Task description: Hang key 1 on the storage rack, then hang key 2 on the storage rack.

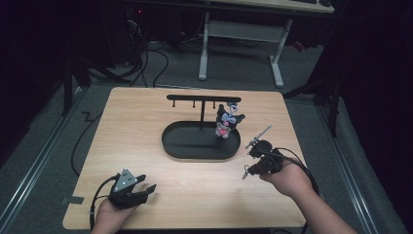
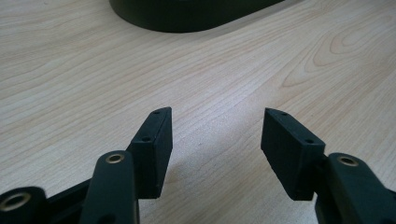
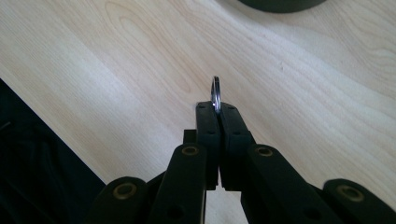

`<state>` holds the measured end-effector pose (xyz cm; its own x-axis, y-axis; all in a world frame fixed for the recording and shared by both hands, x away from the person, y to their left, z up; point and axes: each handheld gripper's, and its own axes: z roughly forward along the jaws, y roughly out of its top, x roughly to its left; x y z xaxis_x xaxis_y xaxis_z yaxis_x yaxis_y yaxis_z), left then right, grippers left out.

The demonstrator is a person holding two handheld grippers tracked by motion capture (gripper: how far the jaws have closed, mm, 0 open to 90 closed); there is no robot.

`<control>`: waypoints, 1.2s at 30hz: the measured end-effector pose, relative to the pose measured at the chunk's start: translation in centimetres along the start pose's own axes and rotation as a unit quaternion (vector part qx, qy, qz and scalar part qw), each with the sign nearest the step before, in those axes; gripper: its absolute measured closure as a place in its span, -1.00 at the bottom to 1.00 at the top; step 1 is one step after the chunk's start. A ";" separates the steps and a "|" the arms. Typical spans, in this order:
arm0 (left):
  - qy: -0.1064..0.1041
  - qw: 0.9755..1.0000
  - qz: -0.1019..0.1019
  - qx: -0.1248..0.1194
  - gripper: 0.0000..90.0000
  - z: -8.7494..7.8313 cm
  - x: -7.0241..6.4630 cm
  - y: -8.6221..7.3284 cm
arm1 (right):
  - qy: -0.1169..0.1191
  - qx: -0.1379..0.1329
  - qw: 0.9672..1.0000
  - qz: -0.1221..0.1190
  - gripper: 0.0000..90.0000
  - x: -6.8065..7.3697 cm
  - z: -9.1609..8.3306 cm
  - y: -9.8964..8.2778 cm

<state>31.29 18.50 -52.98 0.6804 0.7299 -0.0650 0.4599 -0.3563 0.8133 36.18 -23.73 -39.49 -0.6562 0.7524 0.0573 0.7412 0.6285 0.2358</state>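
Silver key ring (image 3: pixel 215 94) pinched edge-on in the right gripper (image 3: pixel 217 109), jaws fully closed on it, above the table (image 1: pixel 146 122). The hook stand (image 1: pixel 201 99) lies up and left of it. Left gripper (image 2: pixel 216 135) rests half open, empty. What hangs below the ring is unclear.

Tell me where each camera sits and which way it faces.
High view: above the near side, looking forward and down on the light wooden table; both forearms, left gripper, right gripper.
Left gripper view: rides the left gripper, open jaws over wood.
Right gripper view: rides the right gripper, shut on a thin metal ring.
All share the black oval tray.
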 end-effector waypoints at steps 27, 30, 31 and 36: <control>-0.001 1.000 -0.003 -0.020 -0.04 -0.7 0.2 0.2 | 0.005 -0.015 1.000 -0.020 0.98 -0.1 -1.5 8.0; -0.001 1.000 -0.003 -0.020 -0.04 -0.7 0.1 0.1 | 0.001 -0.015 1.000 -0.024 0.98 -0.3 -1.8 8.8; -0.002 1.000 -0.004 -0.020 -0.04 -0.7 0.1 0.1 | 0.000 -0.012 1.000 -0.011 0.98 -0.1 -2.0 9.0; -0.003 1.000 -0.001 -0.019 -0.04 -0.7 0.1 0.0 | 0.000 -0.018 0.999 -0.027 0.98 -0.5 -2.5 10.2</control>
<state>30.99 18.95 -52.56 0.6828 0.7272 -0.0708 0.4398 -0.3317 0.8346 43.73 -18.21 -34.70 -0.6946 0.7181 0.0429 0.6994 0.6602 0.2736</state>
